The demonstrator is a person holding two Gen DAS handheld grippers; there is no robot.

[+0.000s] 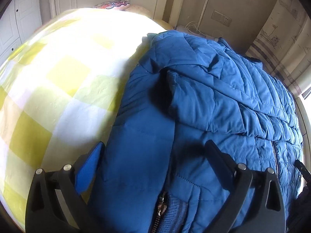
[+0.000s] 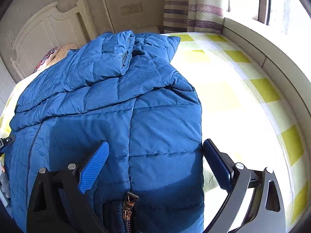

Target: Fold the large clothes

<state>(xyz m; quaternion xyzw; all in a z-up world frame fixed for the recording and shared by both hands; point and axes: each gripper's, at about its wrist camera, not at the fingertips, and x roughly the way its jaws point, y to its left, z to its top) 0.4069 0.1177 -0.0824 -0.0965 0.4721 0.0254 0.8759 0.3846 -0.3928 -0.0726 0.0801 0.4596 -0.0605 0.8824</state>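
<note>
A large blue quilted jacket (image 1: 210, 101) lies spread on a bed with a yellow and white checked sheet (image 1: 48, 89). It also shows in the right wrist view (image 2: 120, 104). My left gripper (image 1: 155, 149) is open, its jaws wide apart over the jacket's near edge, close to a zipper (image 1: 162, 207). My right gripper (image 2: 155, 149) is open too, straddling the jacket's near right part above a zipper pull (image 2: 130, 200). Folded jacket layers lie stacked at the far end. Neither gripper holds fabric.
A white headboard (image 2: 44, 29) and a patterned pillow (image 2: 46, 58) stand at the bed's far end. A curtain (image 2: 194, 5) and a window ledge (image 2: 262, 44) run along the right side. Wall sockets (image 1: 221, 18) are behind. Bare sheet (image 2: 243, 97) shows right of the jacket.
</note>
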